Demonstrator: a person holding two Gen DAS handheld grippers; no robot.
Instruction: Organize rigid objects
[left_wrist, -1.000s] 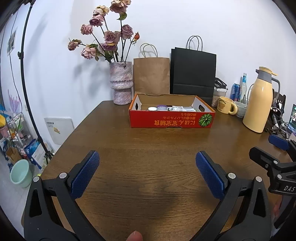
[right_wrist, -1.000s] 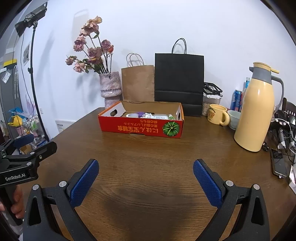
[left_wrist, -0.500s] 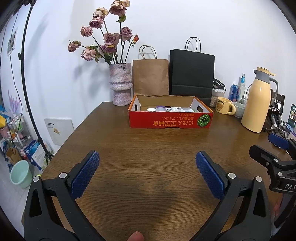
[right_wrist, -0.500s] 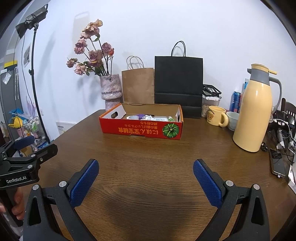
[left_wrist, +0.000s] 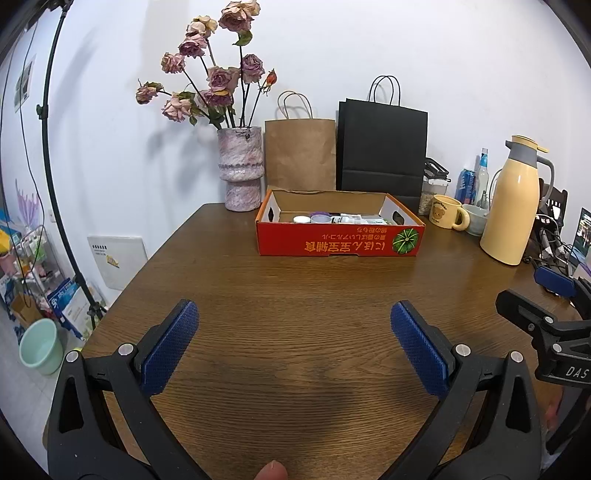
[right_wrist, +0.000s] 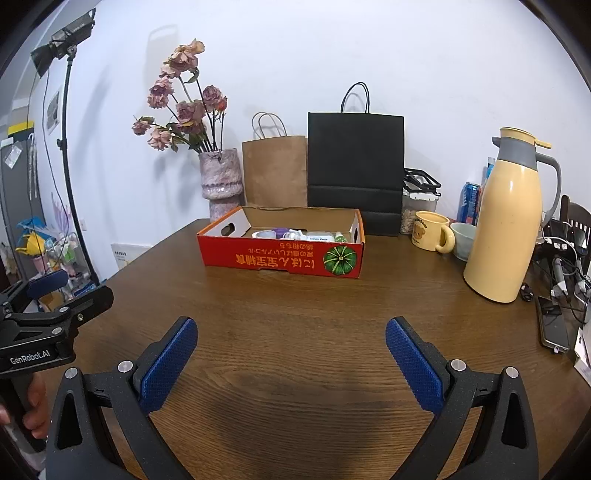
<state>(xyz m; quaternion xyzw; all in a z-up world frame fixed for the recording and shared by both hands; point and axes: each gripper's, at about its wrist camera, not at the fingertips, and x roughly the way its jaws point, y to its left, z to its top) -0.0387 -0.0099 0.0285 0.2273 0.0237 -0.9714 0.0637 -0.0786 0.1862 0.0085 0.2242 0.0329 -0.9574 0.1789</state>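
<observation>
- A shallow red cardboard box printed with a green pumpkin sits at the far middle of my brown wooden table; small bottles and jars lie inside it
- My left gripper hovers over bare wood, blue pads spread wide, holding nothing; my right gripper likewise
- Behind the box: a pink stone vase of dried roses, a brown paper bag, a black paper bag; a yellow thermos jug stands at right

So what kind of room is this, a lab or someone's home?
Most likely a lived-in home or small office. A vase of dried roses, a bear mug and a yellow thermos jug share a wooden table.
</observation>
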